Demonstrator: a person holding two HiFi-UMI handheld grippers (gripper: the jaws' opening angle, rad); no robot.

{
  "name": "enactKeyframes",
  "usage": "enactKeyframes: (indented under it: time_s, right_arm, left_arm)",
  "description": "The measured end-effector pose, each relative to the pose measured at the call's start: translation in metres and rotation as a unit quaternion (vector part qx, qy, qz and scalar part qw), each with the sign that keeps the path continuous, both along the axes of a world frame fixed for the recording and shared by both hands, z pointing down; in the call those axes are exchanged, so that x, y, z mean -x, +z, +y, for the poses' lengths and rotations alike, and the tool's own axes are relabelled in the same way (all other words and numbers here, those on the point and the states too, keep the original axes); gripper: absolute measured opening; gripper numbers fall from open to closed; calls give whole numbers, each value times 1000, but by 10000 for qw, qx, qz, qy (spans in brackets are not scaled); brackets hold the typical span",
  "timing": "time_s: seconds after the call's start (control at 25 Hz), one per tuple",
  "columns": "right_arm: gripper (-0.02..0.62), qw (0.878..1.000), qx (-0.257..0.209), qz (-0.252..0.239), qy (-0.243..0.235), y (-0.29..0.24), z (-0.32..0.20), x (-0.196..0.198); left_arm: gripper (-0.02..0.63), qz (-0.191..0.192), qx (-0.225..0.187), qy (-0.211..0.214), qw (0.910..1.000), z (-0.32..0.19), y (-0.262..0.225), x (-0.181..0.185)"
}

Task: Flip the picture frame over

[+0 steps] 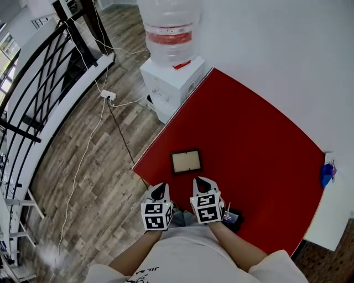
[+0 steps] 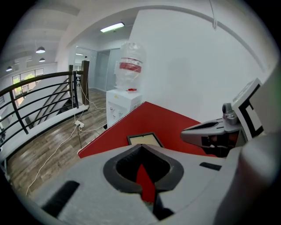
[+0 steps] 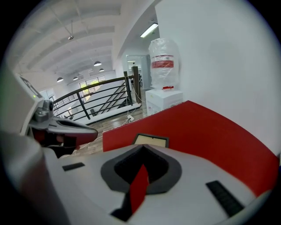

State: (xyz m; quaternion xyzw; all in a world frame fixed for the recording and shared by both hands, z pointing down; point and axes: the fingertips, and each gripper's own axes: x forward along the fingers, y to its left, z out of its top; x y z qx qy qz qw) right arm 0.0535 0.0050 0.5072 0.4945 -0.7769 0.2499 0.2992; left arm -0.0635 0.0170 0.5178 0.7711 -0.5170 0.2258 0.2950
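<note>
the red table [image 1: 260, 160] fills the right of the head view, set against a white wall. past its far-left edge a white water dispenser [image 1: 171, 83] carries a clear bottle [image 1: 170, 16] with a red label [image 1: 171, 37], whose print is too small to read. the left gripper [image 1: 160, 188] and right gripper [image 1: 201, 182] hang side by side at the table's near edge, each with jaws pressed together on nothing. the picture frame [image 1: 186, 161] lies flat on the table just beyond their tips, a dark border around a pale panel, touched by neither.
</note>
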Motion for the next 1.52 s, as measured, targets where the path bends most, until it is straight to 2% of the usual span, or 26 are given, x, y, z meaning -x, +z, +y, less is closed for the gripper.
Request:
enactKeyframes:
  time_s: [0.16,0.44,1.52]
  right_arm:
    - [6,9998,18,-162,-135,-2,10,11]
    - [5,9998,16,-200,-35,-6,6,6]
    - [5,9997,87,-230,-91,-8,13,9]
  left_arm:
    - [6,-89,-203,-29,9998,-1,-8,-1]
    - [6,-131,-359,45,9993,-5,-20,-5]
    - [6,-110,-292,55,9995,-4,-19,-7]
